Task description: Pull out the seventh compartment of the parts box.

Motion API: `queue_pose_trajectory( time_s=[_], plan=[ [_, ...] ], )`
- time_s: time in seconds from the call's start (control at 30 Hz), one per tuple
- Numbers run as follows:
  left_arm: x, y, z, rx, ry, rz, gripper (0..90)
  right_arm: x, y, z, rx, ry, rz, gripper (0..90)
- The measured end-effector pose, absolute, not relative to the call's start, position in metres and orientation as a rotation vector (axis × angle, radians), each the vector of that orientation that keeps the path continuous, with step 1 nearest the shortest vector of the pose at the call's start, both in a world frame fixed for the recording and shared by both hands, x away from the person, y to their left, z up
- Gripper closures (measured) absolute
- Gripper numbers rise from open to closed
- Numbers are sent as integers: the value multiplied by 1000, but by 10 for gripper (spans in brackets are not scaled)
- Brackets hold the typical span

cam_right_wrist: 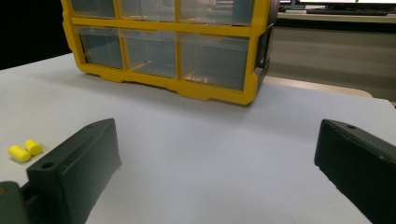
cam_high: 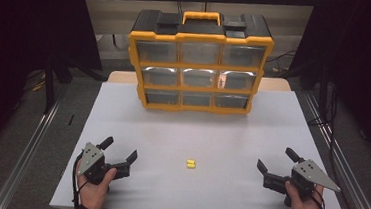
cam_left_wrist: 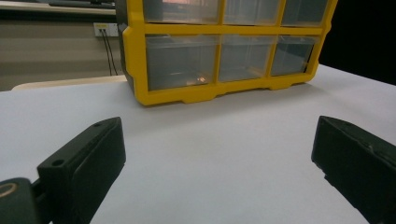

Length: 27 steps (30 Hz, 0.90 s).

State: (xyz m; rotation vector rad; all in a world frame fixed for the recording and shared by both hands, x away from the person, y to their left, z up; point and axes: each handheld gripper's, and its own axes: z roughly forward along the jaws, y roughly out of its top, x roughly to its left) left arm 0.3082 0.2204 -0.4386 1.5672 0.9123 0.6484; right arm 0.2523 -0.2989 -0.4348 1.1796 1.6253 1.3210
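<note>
Two yellow earplugs [cam_high: 190, 163] are seen lying side by side on the white table [cam_high: 221, 137], near its front edge and about midway between the grippers. The left gripper [cam_high: 120, 148], at about 9 o'clock from them, is held with jaws wide and nothing between them. The right gripper [cam_high: 277, 159], at about 3 o'clock, is likewise held wide and empty. A yellow drawer cabinet [cam_high: 199, 63] is stood at 12 o'clock, well apart from the earplugs.
</note>
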Motion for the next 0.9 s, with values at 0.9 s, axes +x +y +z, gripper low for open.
queue_pose_trajectory(
  time_s=[0.9],
  plan=[
    [316,216,-429,1560,902,667,43,255,-295,-435,1168,1646,1346,0]
  ],
)
